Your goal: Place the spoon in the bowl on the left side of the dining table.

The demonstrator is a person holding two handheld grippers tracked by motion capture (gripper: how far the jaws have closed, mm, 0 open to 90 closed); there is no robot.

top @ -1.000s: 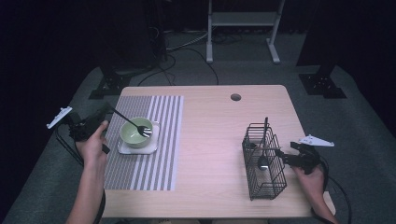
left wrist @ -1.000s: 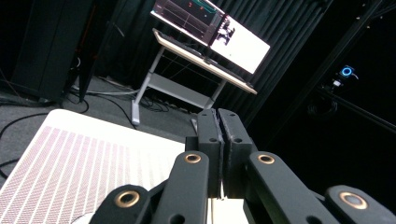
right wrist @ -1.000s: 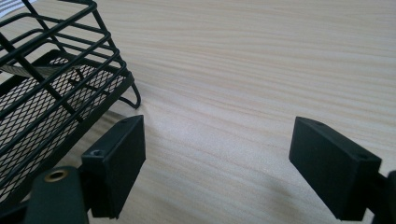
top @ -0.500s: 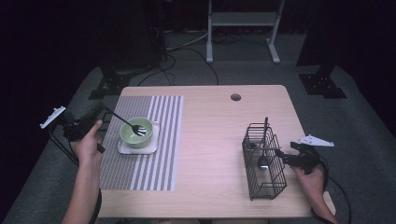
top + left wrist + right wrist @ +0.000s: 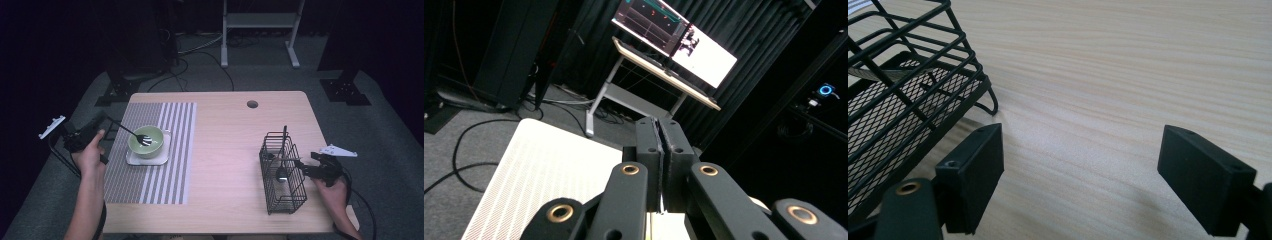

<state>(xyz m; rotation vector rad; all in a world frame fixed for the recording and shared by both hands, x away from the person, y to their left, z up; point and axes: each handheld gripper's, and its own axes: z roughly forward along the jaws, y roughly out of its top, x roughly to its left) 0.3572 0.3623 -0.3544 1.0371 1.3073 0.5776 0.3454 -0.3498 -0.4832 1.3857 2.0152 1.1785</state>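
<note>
Dark studio all around, with a light wooden table [image 5: 225, 150] in the middle and a grey striped placemat [image 5: 150, 165] on its left half. On the mat sits a pale green bowl [image 5: 146, 141] on a small white square plate [image 5: 148, 159]. The left gripper [image 5: 102, 121], off the table's left edge, has its jaws pinched tight on the handle of a black spoon [image 5: 132, 133], whose head rests in the bowl. Over on the right, a black wire cutlery basket [image 5: 281, 172] holds a couple of dark utensils. The right gripper [image 5: 302, 167] sits just beside it, low over the wood, jaws spread wide with nothing between them.
</note>
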